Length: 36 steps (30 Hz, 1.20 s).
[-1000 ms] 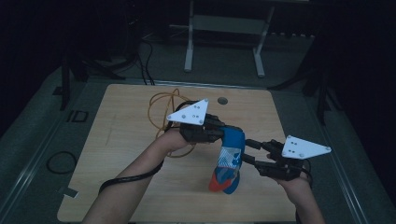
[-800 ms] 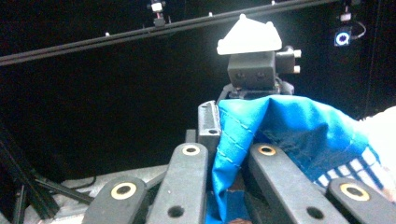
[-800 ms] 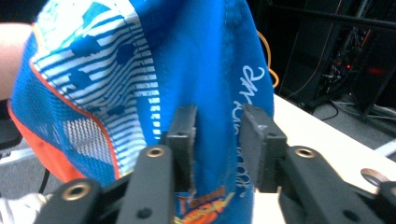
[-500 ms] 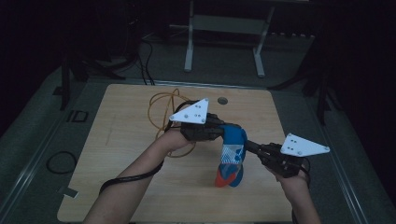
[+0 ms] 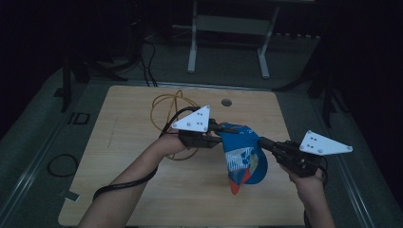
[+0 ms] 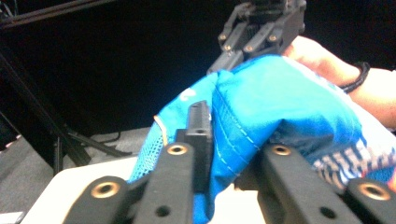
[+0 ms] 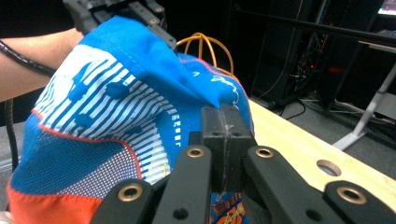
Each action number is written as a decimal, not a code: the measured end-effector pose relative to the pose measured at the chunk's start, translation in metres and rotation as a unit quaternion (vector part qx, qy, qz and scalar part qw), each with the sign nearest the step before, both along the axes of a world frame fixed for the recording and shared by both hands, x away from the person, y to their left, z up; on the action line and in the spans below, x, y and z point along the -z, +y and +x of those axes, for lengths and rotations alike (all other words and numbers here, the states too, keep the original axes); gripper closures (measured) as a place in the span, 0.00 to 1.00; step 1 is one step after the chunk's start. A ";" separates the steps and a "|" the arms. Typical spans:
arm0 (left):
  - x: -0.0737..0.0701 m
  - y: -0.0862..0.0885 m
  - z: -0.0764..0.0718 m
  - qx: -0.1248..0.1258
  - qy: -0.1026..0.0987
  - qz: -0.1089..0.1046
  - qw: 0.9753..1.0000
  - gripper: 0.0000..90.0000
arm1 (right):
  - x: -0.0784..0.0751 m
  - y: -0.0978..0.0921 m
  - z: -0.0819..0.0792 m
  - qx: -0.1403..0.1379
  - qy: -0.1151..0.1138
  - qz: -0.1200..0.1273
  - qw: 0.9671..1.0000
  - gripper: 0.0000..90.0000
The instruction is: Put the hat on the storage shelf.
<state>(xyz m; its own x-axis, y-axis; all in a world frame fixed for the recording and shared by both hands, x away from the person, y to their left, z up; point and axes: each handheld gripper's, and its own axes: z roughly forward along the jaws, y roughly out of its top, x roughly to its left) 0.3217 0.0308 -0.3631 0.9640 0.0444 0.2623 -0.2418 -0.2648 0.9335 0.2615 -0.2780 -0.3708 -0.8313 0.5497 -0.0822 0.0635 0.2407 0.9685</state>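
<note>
Above the wooden table (image 5: 142, 142), both grippers are clamping a blue cap (image 5: 243, 156) (left gripper (image 5: 216, 135), right gripper (image 5: 266, 144)), holding opposite edges, presumably to keep it spread and suspended.

Dim high view, dark surroundings, gripper views brighter, soft blur up close, black backgrounds

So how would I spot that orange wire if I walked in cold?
Start at the wooden table. Near its far middle, just behind the left gripper, lies a thin orange wire in loose loops. It lies on the wood, while the blue cloth is held up between both grippers.
</note>
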 end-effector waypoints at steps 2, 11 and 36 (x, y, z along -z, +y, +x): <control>-0.001 0.004 -0.002 -0.009 -0.005 0.005 1.000 0.86 | -0.002 0.000 0.000 -0.002 -0.003 0.001 1.000 1.00; -0.006 0.033 -0.011 -0.051 0.001 0.019 0.998 0.74 | -0.010 -0.003 0.000 0.009 -0.010 0.006 1.000 1.00; 0.026 0.141 -0.021 -0.224 0.050 -0.022 0.973 0.17 | -0.040 -0.001 0.025 0.043 -0.022 0.021 0.999 1.00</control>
<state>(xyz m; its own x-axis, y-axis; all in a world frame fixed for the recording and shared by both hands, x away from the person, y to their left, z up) 0.3005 0.1715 -0.3888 0.8660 0.4752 0.1559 -0.0175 -0.2827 0.9591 0.2869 -0.2788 -0.3312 -0.7770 0.6226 -0.0934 0.0391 0.1959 0.9798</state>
